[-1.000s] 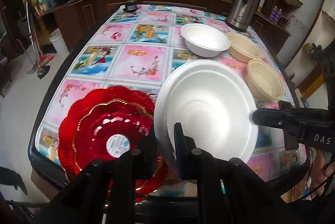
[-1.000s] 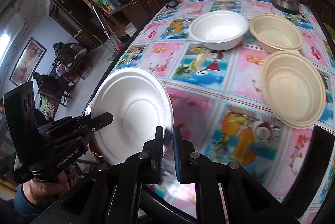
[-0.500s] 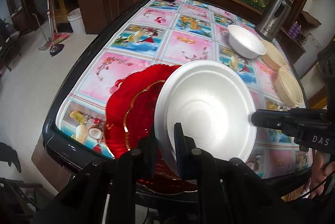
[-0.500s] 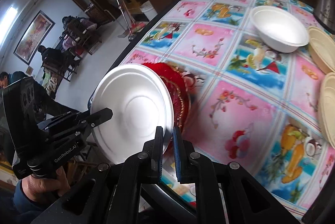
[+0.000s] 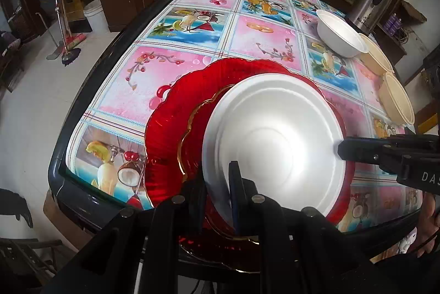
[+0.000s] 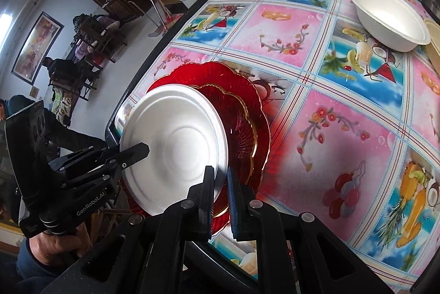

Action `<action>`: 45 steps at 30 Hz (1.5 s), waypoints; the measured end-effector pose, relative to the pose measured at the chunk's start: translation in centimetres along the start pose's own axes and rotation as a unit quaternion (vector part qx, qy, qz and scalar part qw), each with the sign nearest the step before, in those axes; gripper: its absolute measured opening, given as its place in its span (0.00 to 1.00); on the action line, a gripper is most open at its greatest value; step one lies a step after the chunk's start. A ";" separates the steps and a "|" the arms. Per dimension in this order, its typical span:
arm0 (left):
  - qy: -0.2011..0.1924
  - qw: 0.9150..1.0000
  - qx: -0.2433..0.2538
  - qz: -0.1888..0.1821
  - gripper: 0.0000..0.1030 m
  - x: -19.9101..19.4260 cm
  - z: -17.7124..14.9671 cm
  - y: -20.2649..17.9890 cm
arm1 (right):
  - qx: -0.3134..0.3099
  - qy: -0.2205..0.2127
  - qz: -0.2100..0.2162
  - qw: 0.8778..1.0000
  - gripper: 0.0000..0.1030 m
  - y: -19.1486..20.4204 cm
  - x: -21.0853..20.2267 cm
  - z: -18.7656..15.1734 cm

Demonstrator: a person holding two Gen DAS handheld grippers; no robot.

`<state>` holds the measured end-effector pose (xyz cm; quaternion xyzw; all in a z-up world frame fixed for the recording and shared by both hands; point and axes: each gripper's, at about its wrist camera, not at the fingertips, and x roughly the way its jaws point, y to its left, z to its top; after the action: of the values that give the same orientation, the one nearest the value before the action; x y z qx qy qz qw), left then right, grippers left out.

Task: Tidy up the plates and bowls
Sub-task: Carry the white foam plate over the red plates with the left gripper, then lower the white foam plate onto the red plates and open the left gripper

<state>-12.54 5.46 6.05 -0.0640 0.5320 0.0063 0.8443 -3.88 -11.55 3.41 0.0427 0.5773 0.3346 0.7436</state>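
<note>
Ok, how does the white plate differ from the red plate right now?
The white plate is plain, smooth-rimmed and opaque; the red plate is glassy with scalloped, gold-trimmed edges. The white plate is smaller across. It is pinched at its rim by the left gripper and right gripper, over the red plate, which lies on the table. Both are round.

A: What's right under your claws?

B: The white plate (image 5: pixel 272 140) fills the space between them, and the red plates (image 5: pixel 176 112) lie just beneath it.

A: And ahead of you?

B: Beyond the red rim the tablecloth (image 5: pixel 255 35) runs bare to the far edge; you could pass there.

A: Off to the right?

B: A white bowl (image 5: pixel 339 37), two beige bowls (image 5: pixel 396 99) and a steel flask (image 5: pixel 371 8) block that side.
</note>
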 end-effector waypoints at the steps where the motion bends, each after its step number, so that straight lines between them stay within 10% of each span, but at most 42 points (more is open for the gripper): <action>1: 0.000 1.000 0.004 0.002 0.13 0.1 0.0 -0.1 | 0.002 0.000 -0.001 1.000 0.10 -0.1 0.1 0.1; 45: -0.020 0.995 0.071 0.062 0.17 0.8 0.5 -0.3 | 0.013 0.002 -0.002 1.000 0.11 0.4 2.0 0.5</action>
<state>-11.75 5.19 5.56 0.0293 0.5171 0.0216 0.8551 -3.37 -10.00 2.13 0.0508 0.5829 0.3251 0.7429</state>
